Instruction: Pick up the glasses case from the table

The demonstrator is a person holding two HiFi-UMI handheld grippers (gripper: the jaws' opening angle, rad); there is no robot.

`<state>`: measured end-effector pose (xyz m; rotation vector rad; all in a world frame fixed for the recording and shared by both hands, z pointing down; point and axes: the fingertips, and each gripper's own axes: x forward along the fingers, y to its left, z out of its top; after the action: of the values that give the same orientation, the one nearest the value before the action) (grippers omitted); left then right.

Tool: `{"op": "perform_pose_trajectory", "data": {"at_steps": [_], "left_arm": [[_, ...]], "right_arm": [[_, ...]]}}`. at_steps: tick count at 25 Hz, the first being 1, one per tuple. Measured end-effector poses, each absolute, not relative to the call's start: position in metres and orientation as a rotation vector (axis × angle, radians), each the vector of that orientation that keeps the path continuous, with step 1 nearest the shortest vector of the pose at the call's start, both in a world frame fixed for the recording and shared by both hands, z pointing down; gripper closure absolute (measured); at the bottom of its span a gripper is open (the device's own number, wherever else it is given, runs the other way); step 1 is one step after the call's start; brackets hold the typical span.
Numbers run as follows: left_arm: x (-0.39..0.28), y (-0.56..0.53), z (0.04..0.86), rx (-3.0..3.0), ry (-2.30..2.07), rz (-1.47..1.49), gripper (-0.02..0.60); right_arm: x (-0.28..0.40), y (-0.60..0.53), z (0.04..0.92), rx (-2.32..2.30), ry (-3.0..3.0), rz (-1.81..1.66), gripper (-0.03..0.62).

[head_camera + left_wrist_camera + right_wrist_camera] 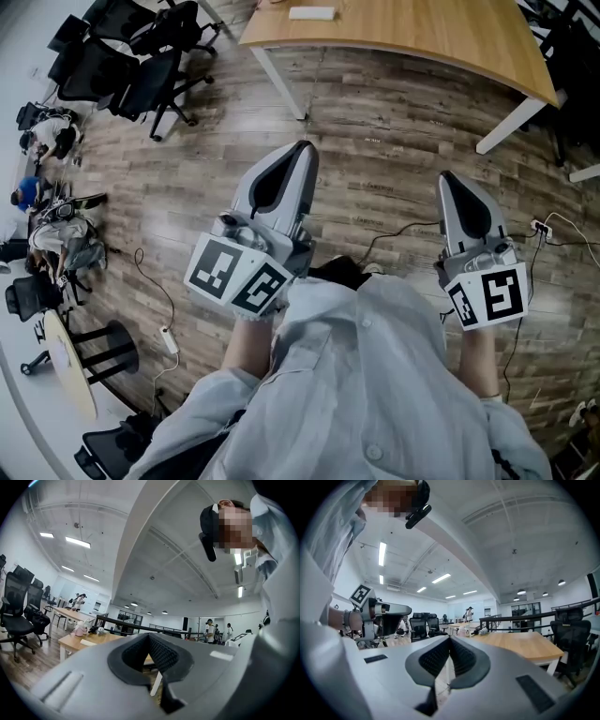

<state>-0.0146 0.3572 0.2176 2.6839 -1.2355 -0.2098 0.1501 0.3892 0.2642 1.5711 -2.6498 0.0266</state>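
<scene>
A flat white oblong thing, possibly the glasses case [311, 13], lies on the wooden table [422, 37] at the top of the head view; what it is cannot be told for sure. Both grippers are held level over the floor, well short of the table. My left gripper [304, 152] is shut with nothing between its pads [159, 654]. My right gripper [454, 180] is also shut and empty, its pads [461, 657] meeting. In the left gripper view a pale flat item [88, 642] rests on the table [70, 641] ahead.
Wood-plank floor [375, 141] lies below, with cables and a power strip [542, 227] at the right. Black office chairs [141, 66] stand at the upper left, a small round table [66, 361] at the lower left. White table legs [281, 84] stand ahead. Other people [208, 630] stand far off.
</scene>
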Motion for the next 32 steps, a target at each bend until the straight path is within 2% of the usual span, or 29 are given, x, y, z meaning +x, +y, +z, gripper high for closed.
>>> {"op": "perform_pose_trajectory", "data": {"at_steps": [5, 16, 32], "left_arm": [[-0.002, 0.366, 0.218, 2.694, -1.243, -0.188, 0.578], [-0.010, 0.363, 0.230, 2.669, -1.280, -0.195, 0.577], [-0.021, 0.245, 0.248, 2.638, -1.232, -0.189, 0.578]], "right_arm": [[0.167, 0.396, 0.275, 1.585, -2.659, 0.103, 0.594], [0.158, 0.392, 0.282, 1.533, -2.679, 0.067, 0.594], [0.137, 0.276, 0.294, 1.500, -2.635, 0.100, 0.594]]}}
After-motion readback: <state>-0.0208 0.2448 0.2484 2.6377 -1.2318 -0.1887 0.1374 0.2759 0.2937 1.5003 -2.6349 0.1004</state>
